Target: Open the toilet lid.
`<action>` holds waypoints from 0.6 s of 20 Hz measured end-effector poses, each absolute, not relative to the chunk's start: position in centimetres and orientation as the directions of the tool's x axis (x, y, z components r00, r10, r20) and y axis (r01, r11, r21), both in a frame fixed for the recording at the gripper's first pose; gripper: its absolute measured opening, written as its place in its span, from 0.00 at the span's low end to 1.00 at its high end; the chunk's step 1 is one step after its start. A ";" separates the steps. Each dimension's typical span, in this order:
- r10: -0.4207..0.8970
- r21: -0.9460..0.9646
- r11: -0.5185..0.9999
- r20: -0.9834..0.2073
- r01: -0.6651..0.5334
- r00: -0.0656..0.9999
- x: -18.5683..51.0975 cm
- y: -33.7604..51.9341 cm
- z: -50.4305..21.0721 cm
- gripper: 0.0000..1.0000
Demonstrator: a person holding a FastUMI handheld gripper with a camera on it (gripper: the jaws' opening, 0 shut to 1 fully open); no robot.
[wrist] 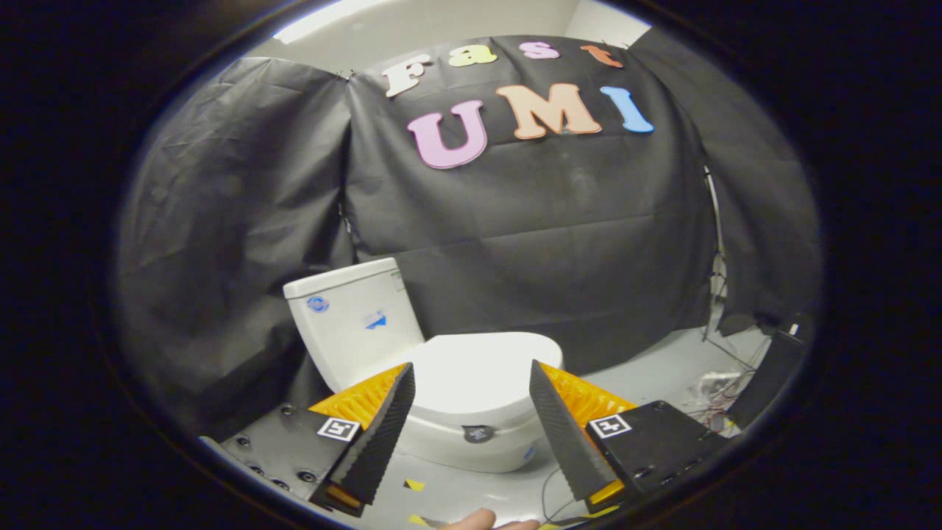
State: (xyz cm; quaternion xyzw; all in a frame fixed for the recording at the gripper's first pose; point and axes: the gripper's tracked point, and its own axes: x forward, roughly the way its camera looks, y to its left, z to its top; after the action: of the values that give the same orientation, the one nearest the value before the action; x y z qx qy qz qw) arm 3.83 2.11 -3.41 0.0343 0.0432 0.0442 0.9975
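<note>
Toilet lid seen closed, straight ahead of gripper, beyond fingertips; long axis angled toward tank. Fingers spread wide, nothing held.

Test booth, black cloth wall, toilet

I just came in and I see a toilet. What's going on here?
A person is holding a pair of tongs and aiming them at a white toilet that stands in front of a black cloth wall. The tongs are open and not touching anything. The toilet lid is down, closed, and shows between the two fingers, just beyond them. The tank stands behind it.
</note>
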 end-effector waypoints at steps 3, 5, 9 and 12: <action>0.111 0.238 0.968 -0.133 -0.077 0.985 5.5 2.1 -7.1 0.97; 0.114 0.301 0.952 -0.185 -0.054 0.976 6.0 2.2 -9.3 0.97; 0.093 0.424 0.905 -0.229 0.014 0.969 6.8 0.9 -12.4 0.97; 0.110 0.494 0.867 -0.322 0.068 0.940 7.2 1.1 -16.0 0.97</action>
State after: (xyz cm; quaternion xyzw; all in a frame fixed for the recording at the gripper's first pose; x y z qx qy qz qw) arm 7.25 1.15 -16.02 0.2580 0.1726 0.0111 0.9505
